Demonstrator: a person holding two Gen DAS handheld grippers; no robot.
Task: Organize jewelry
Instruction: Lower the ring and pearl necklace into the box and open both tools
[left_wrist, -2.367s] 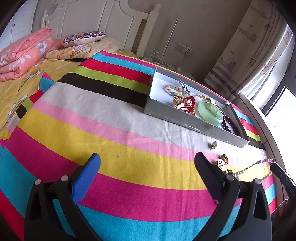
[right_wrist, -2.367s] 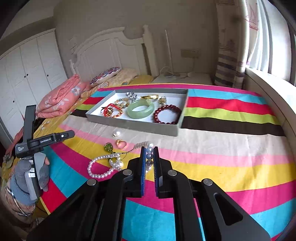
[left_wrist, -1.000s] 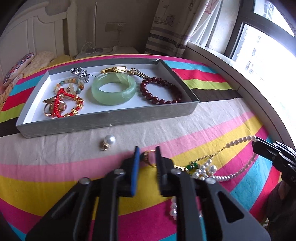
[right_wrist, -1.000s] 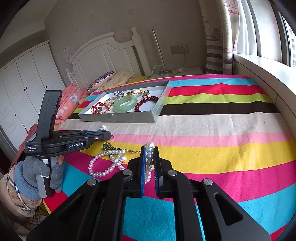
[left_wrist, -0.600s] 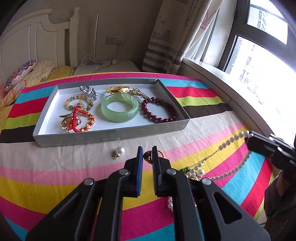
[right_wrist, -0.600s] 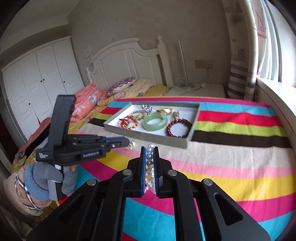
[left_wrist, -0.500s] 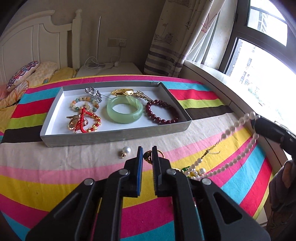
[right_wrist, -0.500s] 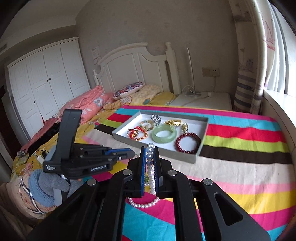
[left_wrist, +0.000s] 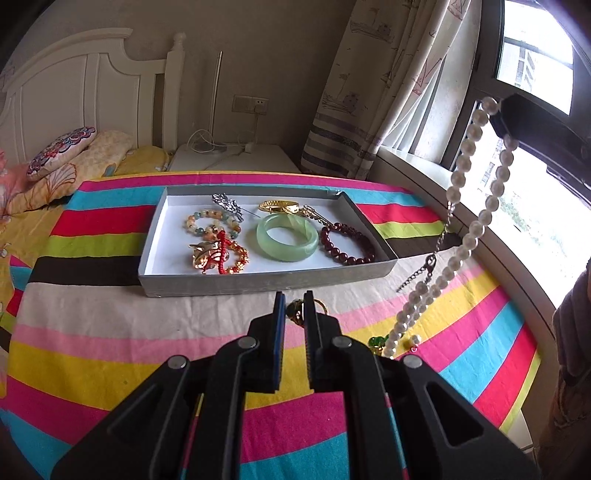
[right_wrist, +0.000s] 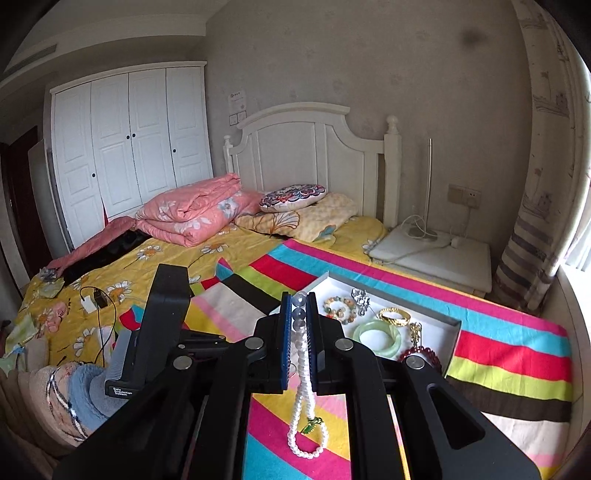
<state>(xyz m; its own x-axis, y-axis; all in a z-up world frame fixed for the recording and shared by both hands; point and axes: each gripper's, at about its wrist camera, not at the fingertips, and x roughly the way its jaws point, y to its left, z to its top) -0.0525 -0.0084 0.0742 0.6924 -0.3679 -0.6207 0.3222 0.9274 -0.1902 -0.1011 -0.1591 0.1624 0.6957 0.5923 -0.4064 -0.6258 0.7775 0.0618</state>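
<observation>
Now R tool (right_wrist: 298, 302) grips round glossy pearl necklace (right_wrist: 303, 373).

Left wrist view looks from near the bed's foot toward the far tray (left_wrist: 266, 282) and window; right wrist view, higher, faces headboard (right_wrist: 314, 147) and wardrobe. Both share the tray.

Black fingers (left_wrist: 277, 334) (blue pads), silver screws (left_wrist: 248, 343)
</observation>
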